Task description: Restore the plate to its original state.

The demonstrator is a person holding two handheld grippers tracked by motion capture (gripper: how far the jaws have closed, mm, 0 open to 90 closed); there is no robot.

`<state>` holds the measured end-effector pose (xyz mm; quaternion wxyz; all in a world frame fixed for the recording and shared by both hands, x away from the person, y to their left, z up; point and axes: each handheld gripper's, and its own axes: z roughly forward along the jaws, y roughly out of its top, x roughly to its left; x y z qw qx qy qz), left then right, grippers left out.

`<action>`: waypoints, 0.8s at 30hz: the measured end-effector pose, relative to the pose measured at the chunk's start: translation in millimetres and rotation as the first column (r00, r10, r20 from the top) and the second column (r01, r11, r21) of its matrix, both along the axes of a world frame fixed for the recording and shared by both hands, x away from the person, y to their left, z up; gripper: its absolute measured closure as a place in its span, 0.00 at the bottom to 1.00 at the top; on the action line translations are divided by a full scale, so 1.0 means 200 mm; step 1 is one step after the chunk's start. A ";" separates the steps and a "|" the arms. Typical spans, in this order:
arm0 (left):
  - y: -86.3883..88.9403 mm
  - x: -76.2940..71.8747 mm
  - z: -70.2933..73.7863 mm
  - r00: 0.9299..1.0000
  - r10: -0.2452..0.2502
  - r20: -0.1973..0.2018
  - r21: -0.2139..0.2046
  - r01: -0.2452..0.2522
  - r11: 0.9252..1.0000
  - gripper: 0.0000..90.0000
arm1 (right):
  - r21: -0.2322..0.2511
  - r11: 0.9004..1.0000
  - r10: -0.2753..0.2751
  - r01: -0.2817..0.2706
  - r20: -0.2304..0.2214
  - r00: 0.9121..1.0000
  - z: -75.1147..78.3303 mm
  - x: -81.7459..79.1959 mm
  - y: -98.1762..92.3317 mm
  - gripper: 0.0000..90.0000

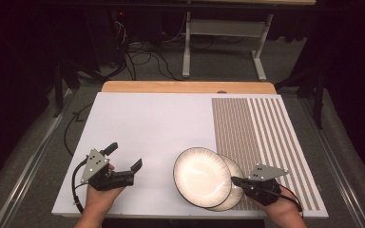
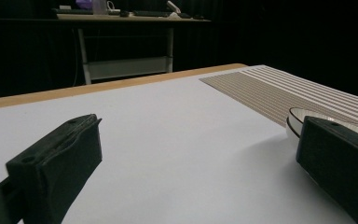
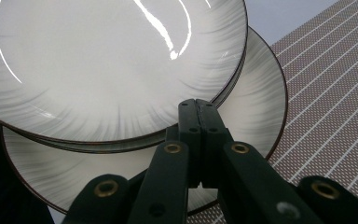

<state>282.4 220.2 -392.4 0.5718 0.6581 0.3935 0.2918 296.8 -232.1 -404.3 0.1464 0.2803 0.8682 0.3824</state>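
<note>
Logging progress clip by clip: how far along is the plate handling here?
Done: the top plate already lies overlapping the lower plate near the striped mat. In hand: the right gripper, jaws shut, sits over the lower plate's rim. The left gripper waits open on the white board. Moving the plates looks still to come.

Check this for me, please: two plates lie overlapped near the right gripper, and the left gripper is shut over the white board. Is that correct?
Not quite. The left gripper is open, not shut: the left gripper view shows its two jaws far apart with bare white board between them. The rest holds: the two plates do lie overlapped near the right gripper, as the high view shows.
</note>
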 end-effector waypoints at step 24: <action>0.01 0.00 0.00 1.000 -0.001 0.001 -0.005 0.001 1.000 0.01 | 0.000 1.000 -0.005 0.005 0.000 1.000 0.00 0.00 -0.01 1.00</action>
